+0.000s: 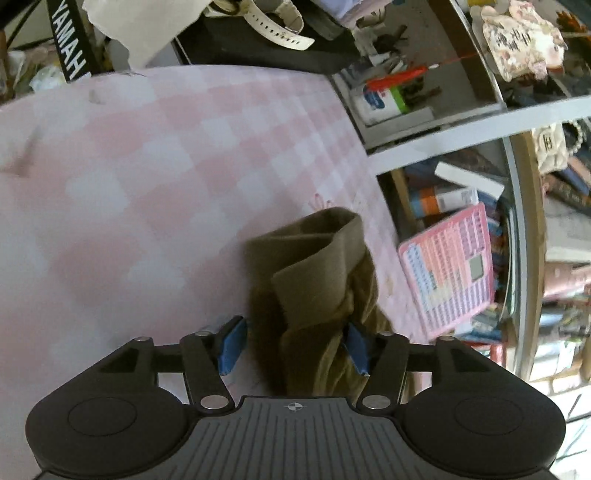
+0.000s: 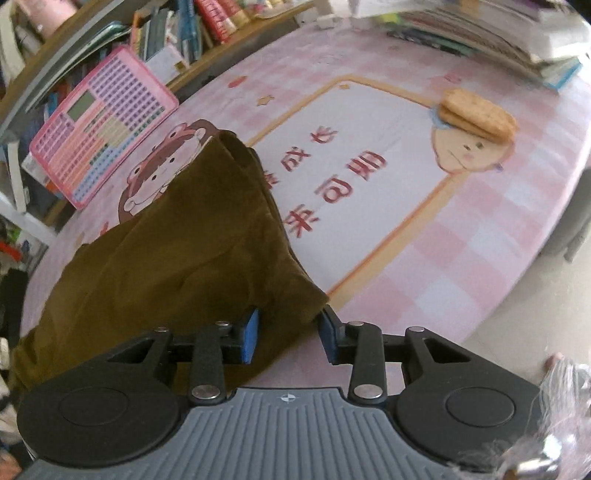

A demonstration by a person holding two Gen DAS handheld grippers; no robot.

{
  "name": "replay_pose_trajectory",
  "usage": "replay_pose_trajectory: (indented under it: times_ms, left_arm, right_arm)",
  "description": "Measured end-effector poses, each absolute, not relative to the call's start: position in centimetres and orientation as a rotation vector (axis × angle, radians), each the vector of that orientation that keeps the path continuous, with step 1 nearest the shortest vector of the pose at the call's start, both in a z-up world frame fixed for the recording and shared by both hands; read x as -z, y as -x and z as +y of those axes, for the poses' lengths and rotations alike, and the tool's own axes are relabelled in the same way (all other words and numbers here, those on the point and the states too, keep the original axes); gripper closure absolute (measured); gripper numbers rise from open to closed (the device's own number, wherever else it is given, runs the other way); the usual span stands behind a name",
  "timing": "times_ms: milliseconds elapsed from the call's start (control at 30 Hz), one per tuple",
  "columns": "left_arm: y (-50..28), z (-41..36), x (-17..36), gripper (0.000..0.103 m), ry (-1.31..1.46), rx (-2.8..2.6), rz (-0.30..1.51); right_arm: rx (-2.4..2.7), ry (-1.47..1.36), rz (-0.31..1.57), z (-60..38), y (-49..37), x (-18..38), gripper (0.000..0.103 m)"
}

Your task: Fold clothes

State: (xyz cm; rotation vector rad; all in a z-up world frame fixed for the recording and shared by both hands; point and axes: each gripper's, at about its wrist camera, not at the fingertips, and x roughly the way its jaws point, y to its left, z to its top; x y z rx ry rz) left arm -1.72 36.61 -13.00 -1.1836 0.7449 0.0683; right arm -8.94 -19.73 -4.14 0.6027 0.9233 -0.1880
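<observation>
Currently one olive-brown garment (image 2: 177,243) lies bunched on the pink checked bedsheet (image 1: 147,184), beside the pink keyboard toy (image 2: 103,125). Left gripper (image 1: 293,343) and right gripper (image 2: 290,336): jaws apart, cloth between the pads, unclamped. Two biscuits (image 2: 476,114) sit stacked well beyond the garment.

A pink-and-white checked cloth (image 2: 461,229) covers the counter, printed with a framed white panel bearing red characters and cartoon faces, and a stack of two biscuits (image 2: 476,116) rests on it near one face. A pink toy tablet (image 2: 103,125) with rows of small keys leans at the counter's edge against shelves (image 1: 517,158) crowded with books. Beyond the far edge sit a black case (image 1: 266,40) with a white strap (image 1: 273,22) on top and a black Yamaha strap (image 1: 68,48).
</observation>
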Motion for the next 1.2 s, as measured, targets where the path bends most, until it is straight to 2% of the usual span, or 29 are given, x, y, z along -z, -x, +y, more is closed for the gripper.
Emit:
replay_pose_trajectory:
  times_ms: [33, 100, 167, 333, 467, 900, 933, 1033, 1067, 1133, 1200]
  left_arm:
    - [1.2, 36.3, 13.1, 0.081, 1.189, -0.068, 0.744]
    - [0.8, 35.6, 12.5, 0.091, 1.150, -0.049, 0.749]
    - [1.2, 35.2, 10.4, 0.093, 1.083, 0.006, 0.685]
    - [3.5, 35.0, 6.0, 0.093, 0.966, 0.105, 0.536]
    - [3.7, 38.4, 12.0, 0.093, 1.086, -0.122, 0.704]
    - [5.0, 38.4, 12.2, 0.091, 1.101, -0.116, 0.680]
    - [4.9, 38.4, 12.1, 0.090, 1.096, -0.116, 0.685]
    - [4.8, 38.3, 12.1, 0.081, 1.085, -0.107, 0.696]
    - [4.8, 38.3, 12.1, 0.077, 1.082, -0.100, 0.699]
    - [4.8, 38.3, 12.0, 0.073, 1.079, -0.085, 0.699]
    - [4.8, 38.3, 12.0, 0.067, 1.080, -0.072, 0.697]
  right_arm:
    - [0.179, -0.596, 0.925, -19.5, 8.5, 4.2, 0.082]
    - [0.161, -0.582, 0.927, -19.1, 7.5, 4.3, 0.086]
    - [0.143, -0.568, 0.929, -18.8, 6.5, 4.4, 0.087]
    - [0.098, -0.533, 0.935, -17.8, 4.1, 4.7, 0.088]
    - [0.063, -0.505, 0.939, -17.0, 2.2, 4.9, 0.088]
    - [0.050, -0.311, 0.876, -14.7, 0.6, 5.2, 0.087]
    - [0.055, -0.303, 0.876, -14.5, 0.6, 5.2, 0.083]
    - [0.074, -0.291, 0.869, -14.1, 1.3, 4.8, 0.072]
    - [0.082, -0.288, 0.865, -14.0, 1.6, 4.6, 0.063]
    - [0.089, -0.280, 0.862, -13.5, 2.3, 4.2, 0.060]
    - [0.091, -0.269, 0.863, -12.7, 3.3, 3.7, 0.043]
